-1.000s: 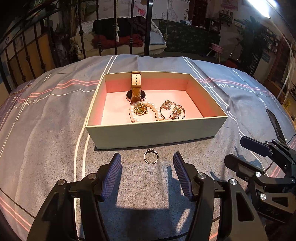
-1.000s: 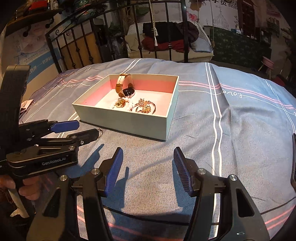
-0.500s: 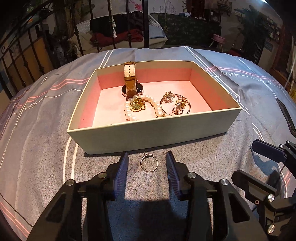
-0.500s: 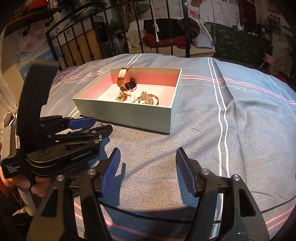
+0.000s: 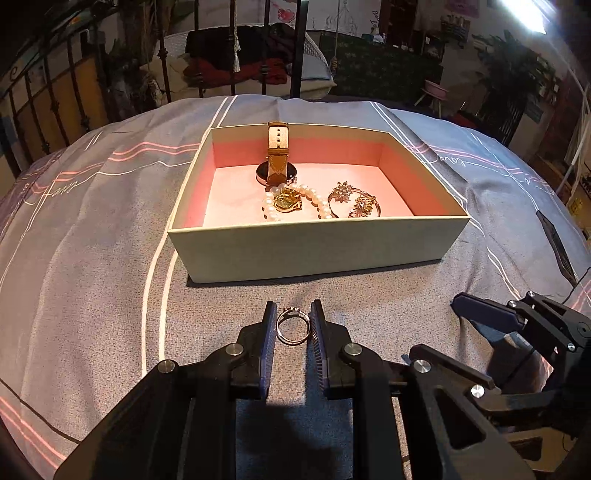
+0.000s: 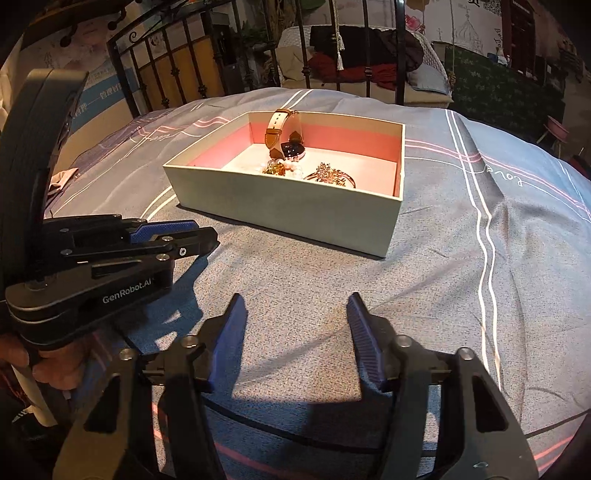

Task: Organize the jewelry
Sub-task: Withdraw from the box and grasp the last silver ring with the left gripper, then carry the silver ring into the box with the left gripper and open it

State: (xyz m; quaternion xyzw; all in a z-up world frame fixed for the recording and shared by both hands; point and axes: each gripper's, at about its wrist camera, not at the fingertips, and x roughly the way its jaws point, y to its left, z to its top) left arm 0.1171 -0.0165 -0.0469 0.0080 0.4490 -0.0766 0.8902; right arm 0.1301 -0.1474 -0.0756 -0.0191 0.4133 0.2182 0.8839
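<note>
Down on the bedspread [image 5: 92, 280] just before the box [image 5: 314, 247], the left gripper [image 5: 293, 321] has its fingers pressed against both sides of the ring [image 5: 293, 326], while the right gripper [image 6: 295, 325] hangs spread wide over bare fabric.

Lighting: dim, warm room; bright ceiling light [image 5: 524, 14] upper right. Hard shadows on bed [image 5: 92, 258]. Fisheye bending, dark vignetted corners.
</note>
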